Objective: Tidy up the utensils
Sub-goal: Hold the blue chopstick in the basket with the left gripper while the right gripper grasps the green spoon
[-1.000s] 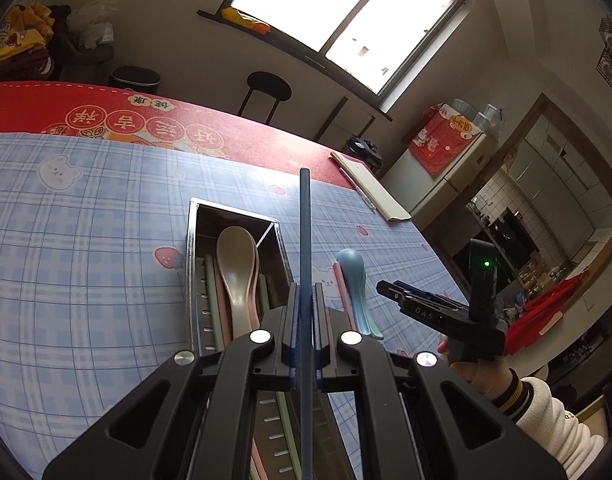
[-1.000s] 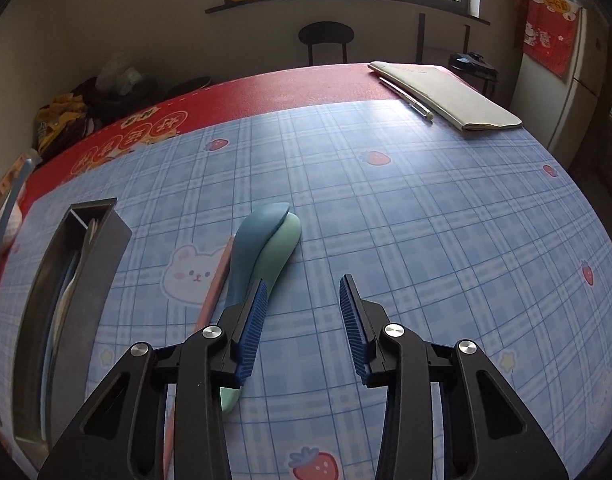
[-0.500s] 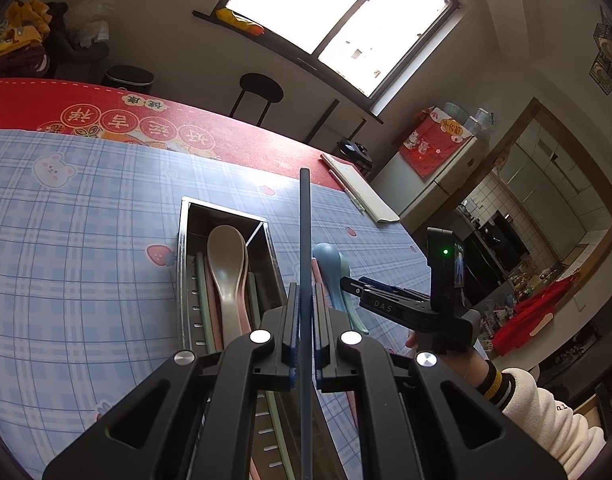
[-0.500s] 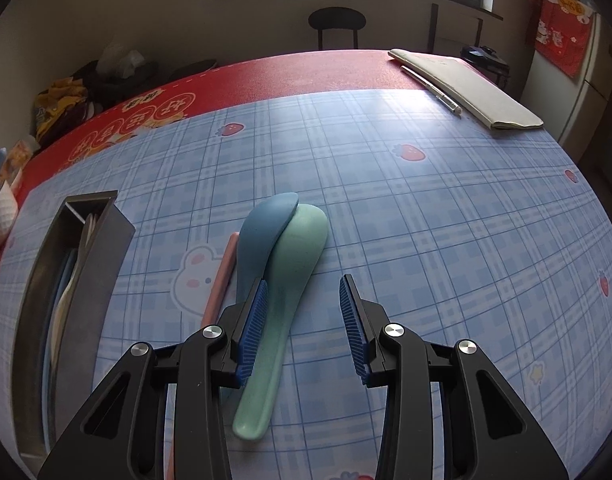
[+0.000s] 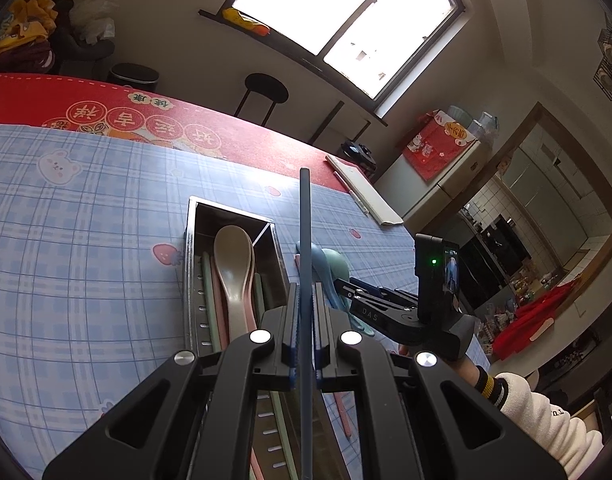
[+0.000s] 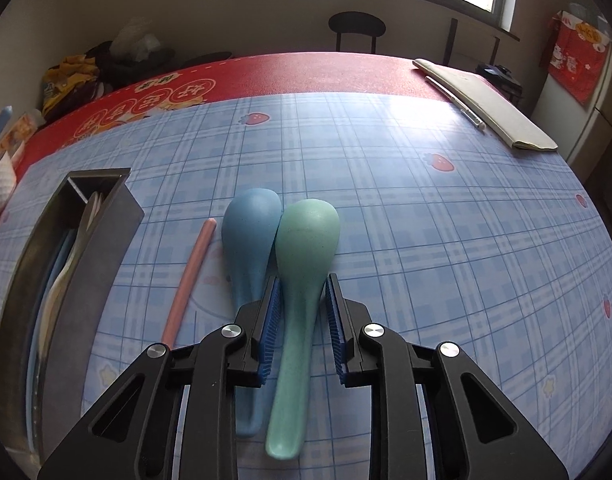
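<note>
My left gripper (image 5: 305, 320) is shut on a dark blue chopstick (image 5: 305, 220) that stands up along the middle of the left wrist view. Below it is the steel utensil box (image 5: 190, 264), holding a beige spoon (image 5: 234, 264) and several chopsticks. My right gripper (image 6: 303, 280) points down over the green spoon (image 6: 308, 236). Its jaws are closing, with the spoon's handle between the pads and a thin gap still showing. A blue spoon (image 6: 248, 232) lies touching the green one on its left. A pink chopstick (image 6: 190, 276) lies between the spoons and the box (image 6: 102, 236).
A notebook with a pen (image 6: 486, 104) lies at the far right of the blue checked cloth. The red tablecloth (image 6: 306, 72) runs along the far side, with a black stool (image 6: 356, 26) behind it. A person's white sleeve (image 5: 546, 420) holds the right gripper.
The right gripper has shifted so that the green spoon's handle lies between its pads, and the jaws have narrowed. The left gripper and its chopstick stay put.
</note>
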### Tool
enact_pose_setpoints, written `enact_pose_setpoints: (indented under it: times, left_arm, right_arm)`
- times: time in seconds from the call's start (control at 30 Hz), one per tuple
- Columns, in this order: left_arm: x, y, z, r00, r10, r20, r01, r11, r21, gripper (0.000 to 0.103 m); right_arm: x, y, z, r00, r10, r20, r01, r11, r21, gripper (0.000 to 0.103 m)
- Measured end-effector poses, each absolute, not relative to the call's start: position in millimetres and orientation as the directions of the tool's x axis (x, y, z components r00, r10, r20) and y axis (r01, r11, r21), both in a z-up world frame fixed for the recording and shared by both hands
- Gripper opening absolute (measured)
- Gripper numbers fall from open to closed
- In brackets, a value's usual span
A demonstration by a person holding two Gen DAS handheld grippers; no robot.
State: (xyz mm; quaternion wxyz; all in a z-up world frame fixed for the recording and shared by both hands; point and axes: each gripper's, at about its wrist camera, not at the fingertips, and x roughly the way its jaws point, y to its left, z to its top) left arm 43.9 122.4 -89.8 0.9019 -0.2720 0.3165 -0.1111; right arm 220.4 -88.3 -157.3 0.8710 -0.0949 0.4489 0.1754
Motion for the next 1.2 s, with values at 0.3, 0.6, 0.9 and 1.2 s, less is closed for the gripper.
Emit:
enact_pose_setpoints:
  times: [0.3, 0.6, 0.9, 1.2]
  left_arm:
    - [46, 125, -92, 0.772, -0.374, -0.514, 0.018, 0.821, -0.57, 0.006]
    - [48, 126, -95, 0.768, -0.37, -0.523, 0.005, 0.82, -0.572, 0.006]
    - [48, 127, -96, 0.768, -0.37, -0.523, 0.004, 0.819, -0.574, 0.006]
    - [49, 127, -97, 0.768, -0.376, -0.519, 0.01, 0.817, -0.577, 0.006]
  right_arm:
    - [205, -101, -149, 0.59, 0.244, -0.769, -0.369, 0.929, 0.012, 0.021]
    - [186, -104, -145, 0.606, 0.287, -0.742, -0.4, 0.916, 0.028, 0.021]
    - [201, -116, -150, 0.474, 0.396, -0.786, -0.417, 0.888, 0.196, 0.024]
    - [202, -136, -153, 0.43, 0.424, -0.797, -0.409, 0.879, 0.246, 0.024]
